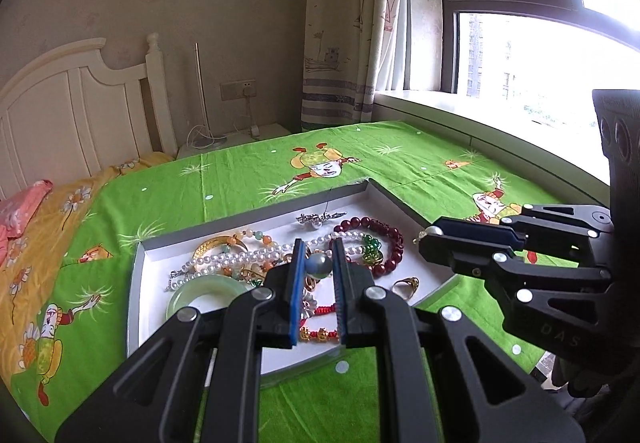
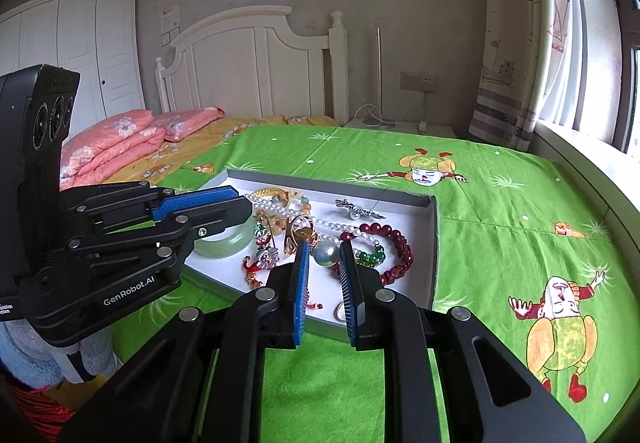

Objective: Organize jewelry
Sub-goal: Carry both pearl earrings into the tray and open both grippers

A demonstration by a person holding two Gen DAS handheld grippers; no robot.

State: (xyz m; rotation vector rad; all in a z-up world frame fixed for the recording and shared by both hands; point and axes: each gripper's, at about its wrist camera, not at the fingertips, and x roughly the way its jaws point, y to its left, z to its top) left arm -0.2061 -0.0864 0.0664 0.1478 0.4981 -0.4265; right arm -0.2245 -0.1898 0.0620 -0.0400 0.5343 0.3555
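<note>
A white tray (image 1: 152,267) on the green sheet holds a heap of jewelry: a white pearl necklace (image 1: 224,257), a dark red bead bracelet (image 1: 384,235), a pale jade bangle (image 1: 200,297), a gold ring (image 1: 406,287) and a silver clip (image 1: 320,218). In each wrist view a large grey pearl sits between that gripper's blue pads: my left gripper (image 1: 316,263) around the grey pearl (image 1: 319,265), my right gripper (image 2: 325,257) around the grey pearl (image 2: 326,252). Both stand narrowly apart. Whether the pads touch a pearl, I cannot tell. The tray also shows in the right wrist view (image 2: 434,243).
The tray lies on a bed with a green cartoon sheet (image 1: 280,171). A white headboard (image 2: 248,63) and pink folded quilts (image 2: 116,147) are at the far end. A window sill (image 1: 480,111) and a curtain (image 1: 352,23) run along the right side.
</note>
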